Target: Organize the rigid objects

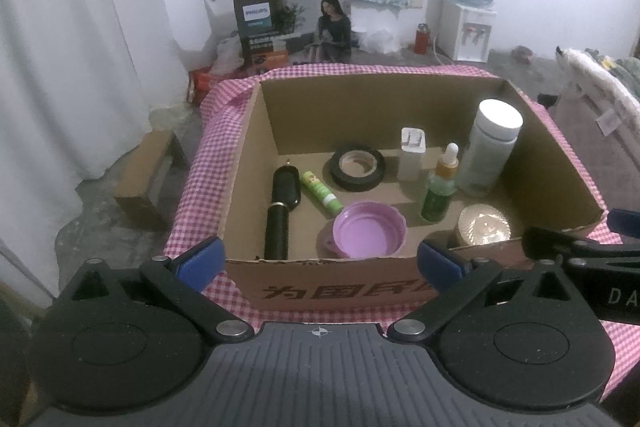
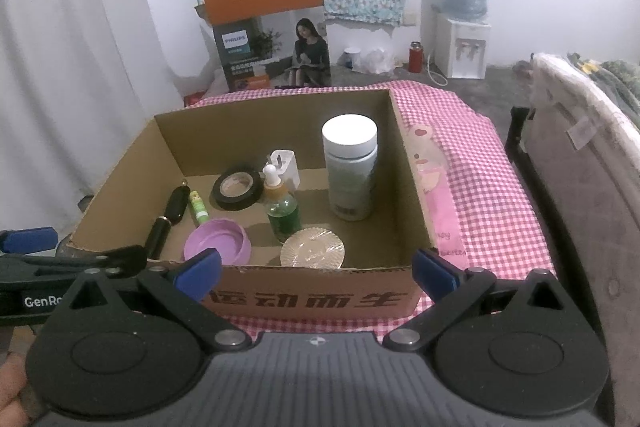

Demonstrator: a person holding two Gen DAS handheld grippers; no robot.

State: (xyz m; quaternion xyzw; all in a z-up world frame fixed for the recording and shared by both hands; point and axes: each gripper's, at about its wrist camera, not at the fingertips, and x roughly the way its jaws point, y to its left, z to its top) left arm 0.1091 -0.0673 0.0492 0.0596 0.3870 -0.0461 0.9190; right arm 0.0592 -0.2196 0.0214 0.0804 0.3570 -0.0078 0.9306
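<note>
On the table (image 1: pixel 188 227), over its pink checked cloth, sits an open cardboard box (image 1: pixel 256 131) with every loose item inside it. Along the box's left side lies a black brush (image 1: pixel 280 211), and just beside it a green tube (image 1: pixel 320 191) lies at a slant. Behind them a roll of black tape (image 1: pixel 358 167) lies flat. A purple lid (image 1: pixel 366 235) rests near the front wall, open side up. A white charger (image 1: pixel 412 155) stands upright behind a green dropper bottle (image 1: pixel 438 193), and a tall white bottle (image 1: pixel 490 147) stands to their right, close to the right wall. A gold round tin (image 1: pixel 484 227) lies in the front right corner.

Both tools hover just outside the box's front wall, apart from everything in it. The left tool (image 1: pixel 320 263) has its blue pads spread wide with nothing between them. The right tool (image 2: pixel 316 269) is likewise wide apart and holds nothing. From the right wrist view the same items show: brush (image 2: pixel 168 217), tube (image 2: pixel 199 207), tape (image 2: pixel 238 190), lid (image 2: pixel 218 242), dropper bottle (image 2: pixel 282 211), charger (image 2: pixel 286 169), white bottle (image 2: pixel 351 171), tin (image 2: pixel 313 249).
</note>
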